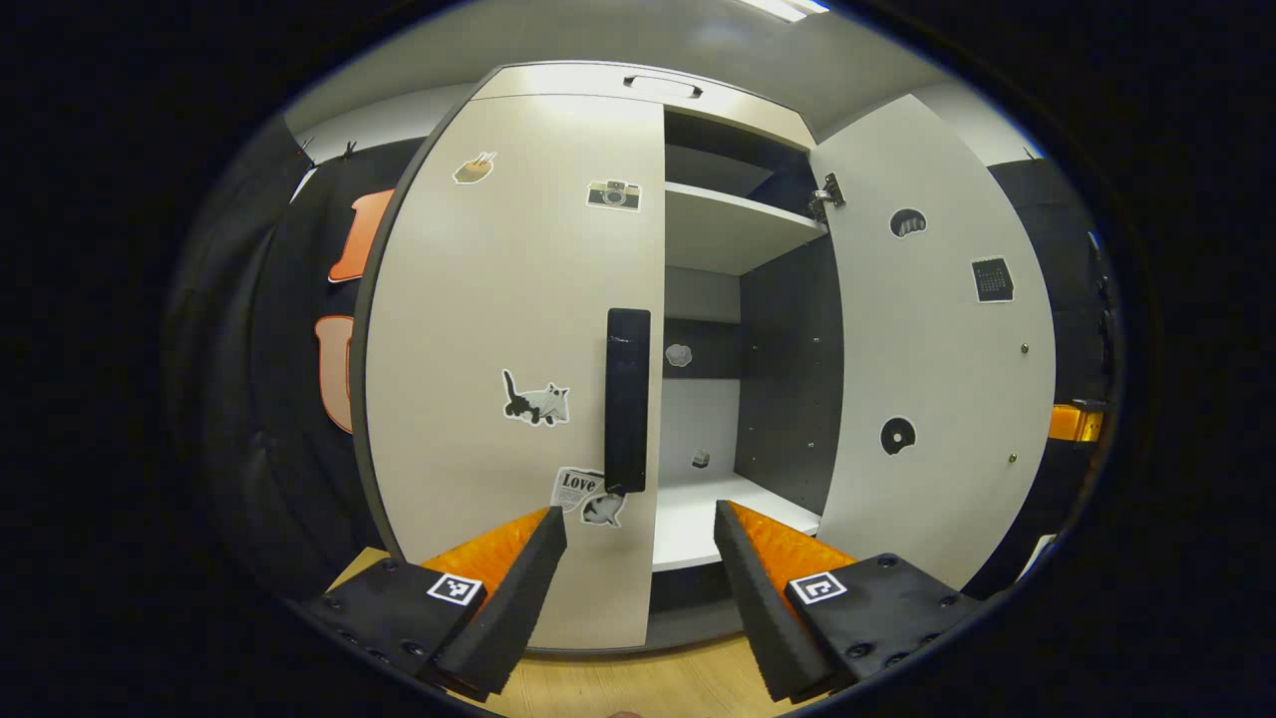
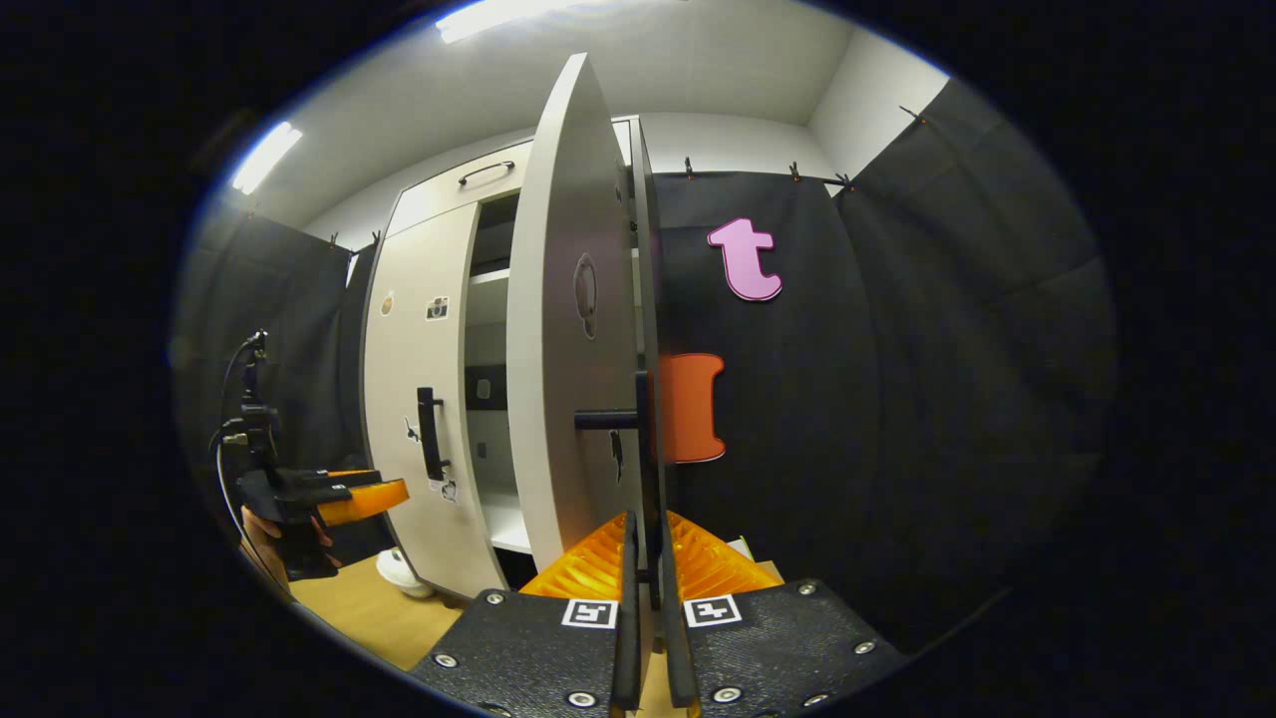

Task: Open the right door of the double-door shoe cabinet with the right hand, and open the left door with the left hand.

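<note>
Reaching for the black handle [image 1: 627,399] on the left door [image 1: 513,349] could go wrong in two ways. Could miss to the side, since the left tongs [image 1: 640,553] sit wide open, low down, with the handle's bottom end just above the gap between the fingers and not yet inside it. Could also bump the door flat and push it shut tighter instead of pulling it. Left door closed for now; right door [image 2: 568,329] swung well open, shelves [image 1: 733,224] bare inside.

Right tongs [image 2: 646,588] pinched nearly shut around the thin edge of the right door, below its black handle [image 2: 605,420]. Might slip off that edge if tugged sideways. Hard to tell if both fingers really press on the door.
</note>
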{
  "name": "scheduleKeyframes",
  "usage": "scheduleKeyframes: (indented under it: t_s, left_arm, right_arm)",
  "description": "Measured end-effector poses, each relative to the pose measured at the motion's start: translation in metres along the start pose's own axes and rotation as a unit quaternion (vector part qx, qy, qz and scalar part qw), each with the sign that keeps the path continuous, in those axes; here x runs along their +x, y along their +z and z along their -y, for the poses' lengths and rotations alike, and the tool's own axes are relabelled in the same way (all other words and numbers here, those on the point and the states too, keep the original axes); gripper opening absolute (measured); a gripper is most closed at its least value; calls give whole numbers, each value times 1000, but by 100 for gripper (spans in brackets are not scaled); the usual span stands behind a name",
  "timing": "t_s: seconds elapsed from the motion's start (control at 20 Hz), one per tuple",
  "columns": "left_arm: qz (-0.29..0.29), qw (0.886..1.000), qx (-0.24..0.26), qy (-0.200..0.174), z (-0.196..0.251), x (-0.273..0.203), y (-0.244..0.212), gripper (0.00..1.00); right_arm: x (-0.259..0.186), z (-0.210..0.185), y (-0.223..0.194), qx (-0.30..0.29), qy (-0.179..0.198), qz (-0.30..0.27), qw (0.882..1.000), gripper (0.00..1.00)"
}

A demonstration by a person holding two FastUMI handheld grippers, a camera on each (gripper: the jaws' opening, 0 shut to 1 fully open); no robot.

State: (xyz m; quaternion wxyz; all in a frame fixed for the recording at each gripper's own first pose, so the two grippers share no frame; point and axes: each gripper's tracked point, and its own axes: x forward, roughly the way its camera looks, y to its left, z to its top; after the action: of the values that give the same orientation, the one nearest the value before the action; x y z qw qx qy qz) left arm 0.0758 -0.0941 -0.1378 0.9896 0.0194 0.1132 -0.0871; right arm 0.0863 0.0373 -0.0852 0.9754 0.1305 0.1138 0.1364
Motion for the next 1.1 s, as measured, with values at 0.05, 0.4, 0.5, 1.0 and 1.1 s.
scheduleKeyframes:
  t_s: [0.05,0.4,0.5,1.0,1.1]
  left_arm:
    - [-2,1000,-4,-8,9,2,-1,96]
    - [9,1000,11,-3,21,21,16,96]
    - [13,1000,18,5,19,27,19,96]
    - [32,997,60,45,-2,62,49,96]
    - [37,995,74,52,-3,70,53,94]
  right_arm:
    - [-3,3,0,-12,1,3,1000,10]
    - [-33,27,13,-17,-23,25,999,12]
    - [-39,37,15,-9,-31,27,999,12]
    - [-49,70,1,10,-56,25,998,26]
    - [-48,72,-4,11,-54,21,998,34]
